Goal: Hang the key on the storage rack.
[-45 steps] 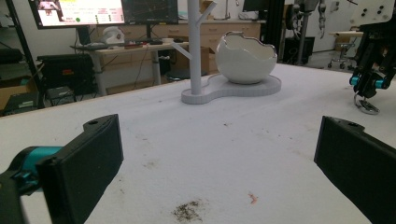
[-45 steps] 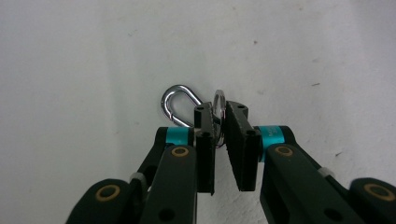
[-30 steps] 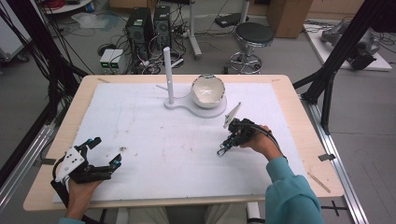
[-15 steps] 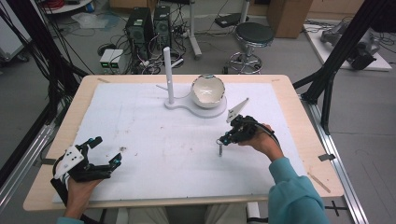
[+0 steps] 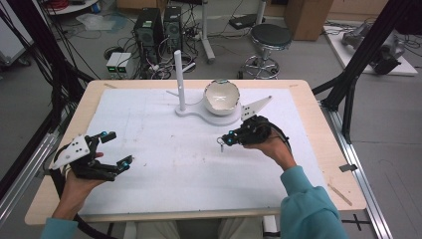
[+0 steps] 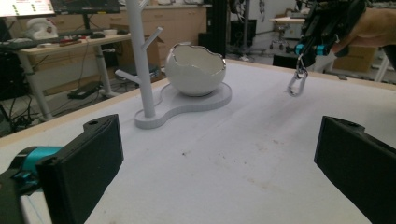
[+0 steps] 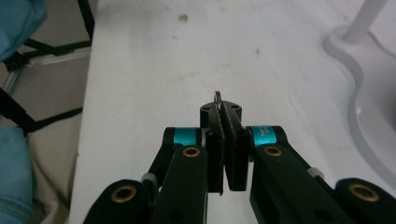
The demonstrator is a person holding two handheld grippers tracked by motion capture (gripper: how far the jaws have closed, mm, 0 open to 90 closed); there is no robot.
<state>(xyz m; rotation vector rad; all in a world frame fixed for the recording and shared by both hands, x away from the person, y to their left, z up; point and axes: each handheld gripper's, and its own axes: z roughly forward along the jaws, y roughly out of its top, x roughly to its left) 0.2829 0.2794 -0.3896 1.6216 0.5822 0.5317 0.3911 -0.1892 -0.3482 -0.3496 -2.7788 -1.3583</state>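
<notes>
Pinching a small metal clip (image 6: 297,83), seemingly a carabiner, right gripper (image 5: 228,140) hides most; left gripper (image 5: 113,148) gapes.

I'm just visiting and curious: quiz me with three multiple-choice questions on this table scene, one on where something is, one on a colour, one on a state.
1. Where does the egg-shaped bowl sit?
A. on the white stand base
B. on the floor
C. in the left gripper

2. What colour is the person's sleeve?
A. red
B. teal
C. yellow

3. How are the right gripper jaws?
A. wide open
B. shut on the small metal clip
C. removed

Answers: 1 A, the bowl rests on the base beside the post; 2 B, the cuff is teal; 3 B, the clip hangs from closed jaws.
</notes>
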